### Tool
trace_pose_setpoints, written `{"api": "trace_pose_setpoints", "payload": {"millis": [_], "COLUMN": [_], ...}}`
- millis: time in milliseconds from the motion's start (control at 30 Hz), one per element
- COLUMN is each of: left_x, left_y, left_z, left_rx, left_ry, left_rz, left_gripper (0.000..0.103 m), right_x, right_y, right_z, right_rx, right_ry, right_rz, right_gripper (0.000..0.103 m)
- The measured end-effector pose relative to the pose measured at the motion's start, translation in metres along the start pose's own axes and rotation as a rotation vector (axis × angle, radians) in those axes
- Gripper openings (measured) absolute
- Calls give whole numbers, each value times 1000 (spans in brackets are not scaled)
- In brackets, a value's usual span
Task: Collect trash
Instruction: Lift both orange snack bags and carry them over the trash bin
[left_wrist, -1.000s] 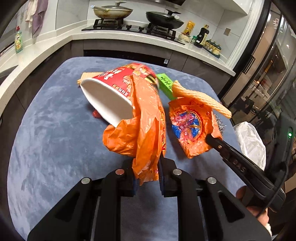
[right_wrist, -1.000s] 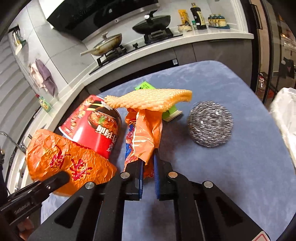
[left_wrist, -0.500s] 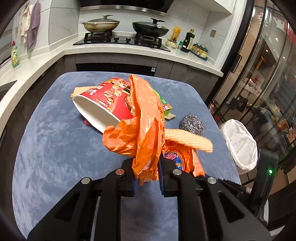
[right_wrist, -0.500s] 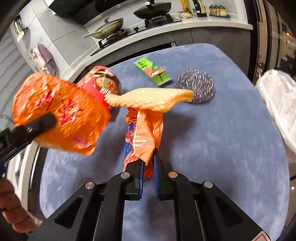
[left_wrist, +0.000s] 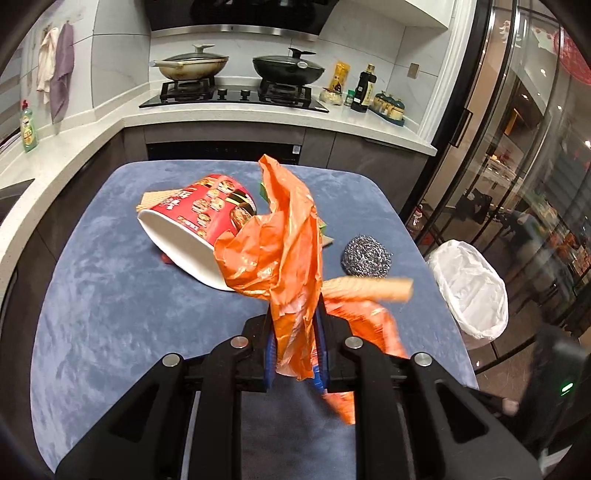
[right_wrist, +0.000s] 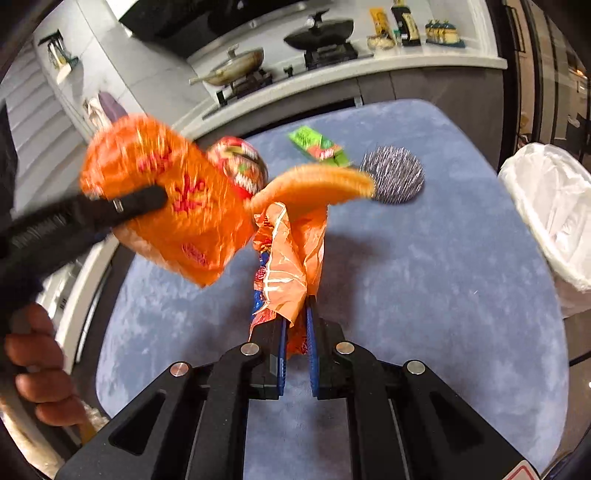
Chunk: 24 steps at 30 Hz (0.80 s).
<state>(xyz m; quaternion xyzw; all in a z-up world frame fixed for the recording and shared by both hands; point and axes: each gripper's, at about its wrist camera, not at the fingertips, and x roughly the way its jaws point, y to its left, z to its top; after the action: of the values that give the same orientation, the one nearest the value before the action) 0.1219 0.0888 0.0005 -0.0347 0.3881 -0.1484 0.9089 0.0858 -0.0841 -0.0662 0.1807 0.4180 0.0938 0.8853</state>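
Left claw (left_wrist: 295, 354) pinched on orange wrapper (left_wrist: 284, 258); right claw (right_wrist: 295, 332) clamped on second wrapper (right_wrist: 288, 266), cracker (right_wrist: 314, 184) balanced loose on top. Could shed the cracker short of the bin (right_wrist: 546, 206) with any tilt or jolt.

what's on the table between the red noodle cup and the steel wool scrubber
A green packet lies between the red noodle cup and the steel wool scrubber, clearest in the right wrist view.

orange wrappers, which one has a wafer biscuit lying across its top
The orange wrapper shut in the right gripper carries the wafer; the left gripper's crumpled one carries nothing.
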Motion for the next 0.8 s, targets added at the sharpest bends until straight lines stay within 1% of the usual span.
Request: {"api": "trace_pose_setpoints", "payload": {"millis": [67,133,400,533,667,800], "left_x": [-1,-4,-11,-13,-12,-9], "left_y": [1,1,-7,-14,-22,-40], "left_z": [1,2,2,2,2,2], "left_rx": [-5,-8,11,25,40,73], "left_ry": [-1,-7,-21,-26,-24,-23], "left_rz": [5,7,4,4,-4,-20], "left_gripper": [17,17,17,17,17,17], "right_x": [-11,-22,-48,-56,-66,-76], "right_y": [-5,-7,-19,-30,-43,-55], "right_z": [7,11,20,22,23,24], "right_rx": [21,24,49,57,78,88], "right_ry": [-30,-62,-132,-162,-185,-214], "right_rz": [21,12,-1,-41,-54,-95], "right_gripper": [9,10,10,10,9,9]}}
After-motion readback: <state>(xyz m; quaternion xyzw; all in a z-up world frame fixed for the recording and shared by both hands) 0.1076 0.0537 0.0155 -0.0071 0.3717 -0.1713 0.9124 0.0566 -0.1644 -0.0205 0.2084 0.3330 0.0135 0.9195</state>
